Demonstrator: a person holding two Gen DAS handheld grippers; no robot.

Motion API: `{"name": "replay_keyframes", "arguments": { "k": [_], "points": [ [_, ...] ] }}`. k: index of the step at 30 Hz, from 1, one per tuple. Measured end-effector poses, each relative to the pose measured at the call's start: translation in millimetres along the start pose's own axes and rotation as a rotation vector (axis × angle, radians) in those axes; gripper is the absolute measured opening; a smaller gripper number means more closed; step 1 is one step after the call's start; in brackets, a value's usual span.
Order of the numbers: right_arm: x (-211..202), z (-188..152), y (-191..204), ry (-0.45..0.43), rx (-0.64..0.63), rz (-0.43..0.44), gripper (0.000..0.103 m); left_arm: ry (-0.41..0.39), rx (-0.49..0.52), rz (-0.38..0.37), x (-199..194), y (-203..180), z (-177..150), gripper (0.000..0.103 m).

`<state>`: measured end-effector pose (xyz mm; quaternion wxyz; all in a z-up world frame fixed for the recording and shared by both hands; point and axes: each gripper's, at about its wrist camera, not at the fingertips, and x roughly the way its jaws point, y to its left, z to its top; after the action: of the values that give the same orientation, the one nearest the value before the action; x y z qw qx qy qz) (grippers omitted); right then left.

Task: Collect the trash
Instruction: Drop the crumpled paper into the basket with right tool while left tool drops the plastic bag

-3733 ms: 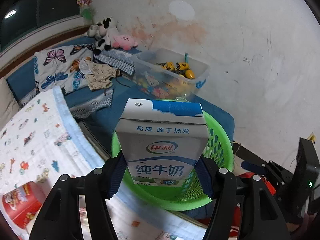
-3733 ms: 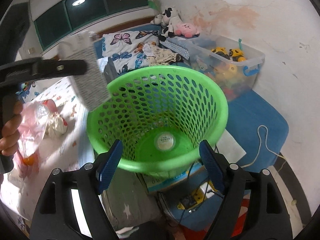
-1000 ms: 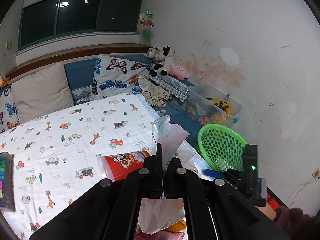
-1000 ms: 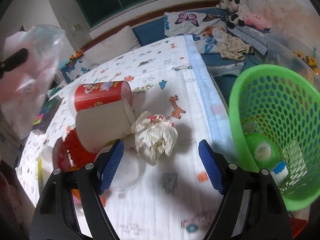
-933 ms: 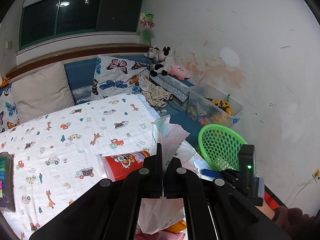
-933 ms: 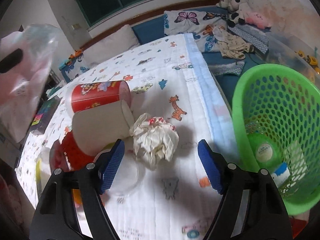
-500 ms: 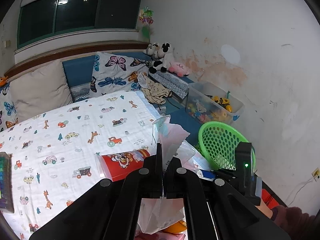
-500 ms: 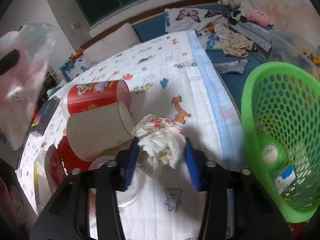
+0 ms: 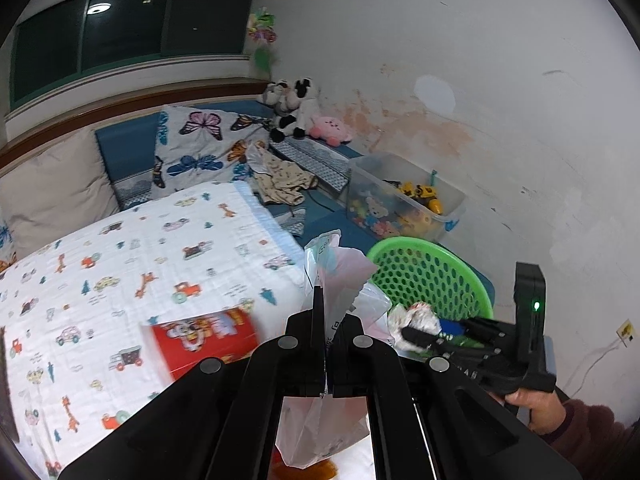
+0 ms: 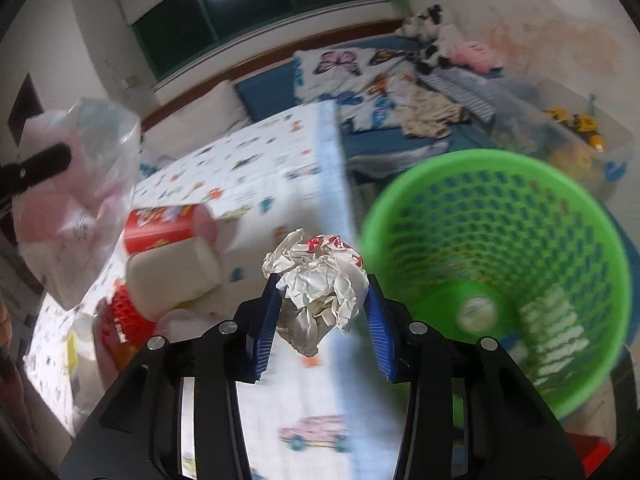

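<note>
The right tongs (image 10: 322,312) are clamped on a crumpled ball of white paper with red print (image 10: 320,280), held at the centre of the right wrist view, lifted off the bed and just left of the round green perforated plastic basket (image 10: 600,248) that fills the right of that frame. The left tongs (image 9: 326,332) are pressed narrow on the neck of a thin translucent pinkish plastic bag (image 9: 340,280), which stands above them and hangs below at the lower centre of the left wrist view.

In my judgement the job is partly done. The basket already holds trash: a round pale lid or cup top (image 10: 474,314) on its floor and a white rectangular carton (image 10: 556,324) against its right wall, both too blurred to identify further. The paper ball and the bag are in hand but not yet dropped in. Left on the white cartoon-print blanket (image 9: 120,248), at the left of the right wrist view, are a red cylindrical cup with cartoon figures (image 10: 160,224), a cream paper cup lying on its side (image 10: 172,276), a red ribbed item (image 10: 128,316) beneath it, and some pale scraps nearby.

Writing: the bag carries small dark print and the paper ball red lettering, neither legible. The red cup shows cartoon art but no readable brand.
</note>
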<state>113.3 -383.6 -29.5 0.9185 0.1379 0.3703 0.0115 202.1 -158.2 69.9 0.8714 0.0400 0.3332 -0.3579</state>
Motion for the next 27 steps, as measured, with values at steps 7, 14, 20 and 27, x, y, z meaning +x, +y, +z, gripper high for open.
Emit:
{"name": "replay_keyframes", "arguments": {
  "k": [7,14,20,27],
  "points": [
    [-18,4,-53,-0.013,0.032,-0.143,0.044,0.012,0.020,-0.040,19,-25,8,0.001],
    [-24,3,-97,-0.010,0.085,-0.229,0.053,0.032,0.054,-0.067,40,-50,16,0.001],
    [-31,-4,-113,-0.022,0.116,-0.248,0.066,0.053,0.079,-0.082,60,-69,23,0.001],
    [-50,-7,-111,-0.061,0.100,-0.256,0.072,0.094,0.104,-0.097,88,-93,27,0.001]
  ]
}}
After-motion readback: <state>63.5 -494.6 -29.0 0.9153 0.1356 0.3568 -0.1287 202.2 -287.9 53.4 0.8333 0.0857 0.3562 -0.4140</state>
